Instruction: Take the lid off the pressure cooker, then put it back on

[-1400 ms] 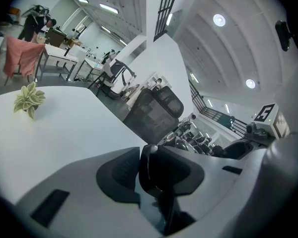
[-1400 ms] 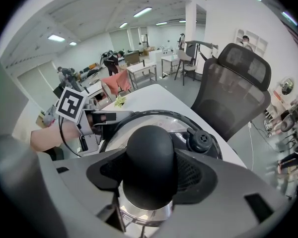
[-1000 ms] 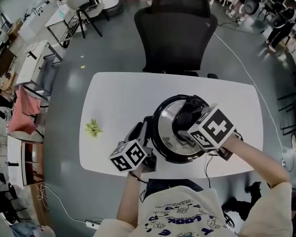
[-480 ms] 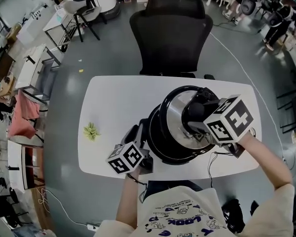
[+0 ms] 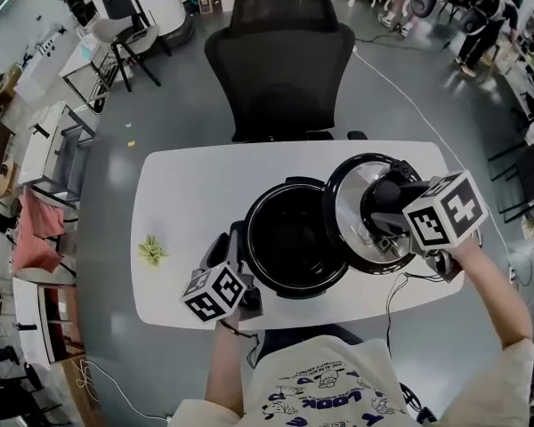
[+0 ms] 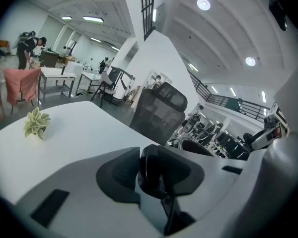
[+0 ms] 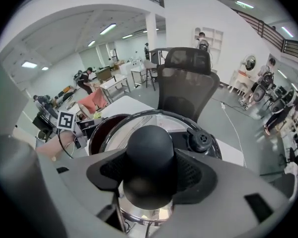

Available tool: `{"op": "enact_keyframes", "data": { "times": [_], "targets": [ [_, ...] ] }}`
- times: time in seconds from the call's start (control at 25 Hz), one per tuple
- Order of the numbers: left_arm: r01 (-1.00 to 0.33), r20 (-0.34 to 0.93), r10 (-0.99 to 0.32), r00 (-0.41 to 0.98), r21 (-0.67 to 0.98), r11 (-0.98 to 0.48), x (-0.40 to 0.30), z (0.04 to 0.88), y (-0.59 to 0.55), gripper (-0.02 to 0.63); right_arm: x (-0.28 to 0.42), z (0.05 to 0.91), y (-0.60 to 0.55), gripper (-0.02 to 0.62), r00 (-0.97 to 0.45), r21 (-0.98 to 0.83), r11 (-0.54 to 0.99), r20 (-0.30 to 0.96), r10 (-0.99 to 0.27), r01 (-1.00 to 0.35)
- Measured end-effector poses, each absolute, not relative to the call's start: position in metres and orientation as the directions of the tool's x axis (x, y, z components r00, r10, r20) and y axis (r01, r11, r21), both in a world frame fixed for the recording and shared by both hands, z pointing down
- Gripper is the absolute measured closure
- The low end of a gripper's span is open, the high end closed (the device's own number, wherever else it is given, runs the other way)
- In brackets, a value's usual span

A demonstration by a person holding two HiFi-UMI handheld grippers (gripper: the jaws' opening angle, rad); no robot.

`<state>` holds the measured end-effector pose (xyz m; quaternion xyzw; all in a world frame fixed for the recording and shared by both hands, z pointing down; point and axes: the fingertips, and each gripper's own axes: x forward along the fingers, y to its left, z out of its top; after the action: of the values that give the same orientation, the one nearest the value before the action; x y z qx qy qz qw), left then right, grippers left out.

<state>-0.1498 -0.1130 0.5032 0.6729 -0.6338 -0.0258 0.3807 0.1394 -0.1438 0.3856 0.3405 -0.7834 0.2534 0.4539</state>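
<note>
Clamping the knob [image 7: 150, 150], right gripper [image 5: 387, 218] fingers hold the lid [image 5: 351, 205] beside the open pressure cooker [image 5: 289, 238] — left gripper [image 5: 235, 249] fingers grip its handle [image 6: 150, 168].

Counted on the one white table [image 5: 187, 185]:
- One pressure cooker pot [image 5: 294, 238], near centre.
- One lid [image 5: 351, 216], right of the pot, with one knob [image 7: 150, 152] and one valve [image 7: 201, 140].
- One small green plant [image 5: 149, 250], left.
- One cable [image 5: 393, 296], near right edge.

Two grippers are counted. The left gripper [image 5: 238, 249] has jaws just closed slightly further on one side handle [image 6: 150, 165]. The right gripper [image 5: 384, 210] is clamped on the knob. One marker cube is carried by each, two in all.

One black office chair [image 5: 280, 60] is counted at the far side and one pink cloth [image 5: 34, 234] at far left. Background people are too small to count.
</note>
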Motion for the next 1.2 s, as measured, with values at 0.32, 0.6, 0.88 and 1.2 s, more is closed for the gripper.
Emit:
{"op": "enact_keyframes", "data": {
  "times": [0.32, 0.6, 0.88, 1.2],
  "targets": [
    [-0.846, 0.462, -0.871, 0.168, 0.521, 0.112, -0.147, 0.503, -0.113, 0.483, 0.223, 0.398, -0.125, 0.302, -0.292, -0.091, 0.496, 0.892, -0.344, -0.863],
    [-0.855, 0.470, -0.869, 0.154, 0.504, 0.121, -0.143, 0.501, -0.111, 0.483, 0.283, 0.416, -0.103, 0.302, -0.242, -0.093, 0.382, 0.900, -0.364, -0.920],
    [-0.865, 0.480, -0.867, 0.137, 0.484, 0.131, -0.139, 0.501, -0.112, 0.483, 0.309, 0.452, -0.084, 0.302, -0.224, -0.105, 0.331, 0.911, -0.347, -0.938],
    [-0.870, 0.485, -0.865, 0.128, 0.474, 0.137, -0.138, 0.499, -0.111, 0.483, 0.305, 0.494, -0.072, 0.302, -0.232, -0.127, 0.319, 0.920, -0.316, -0.939]
  ]
}}
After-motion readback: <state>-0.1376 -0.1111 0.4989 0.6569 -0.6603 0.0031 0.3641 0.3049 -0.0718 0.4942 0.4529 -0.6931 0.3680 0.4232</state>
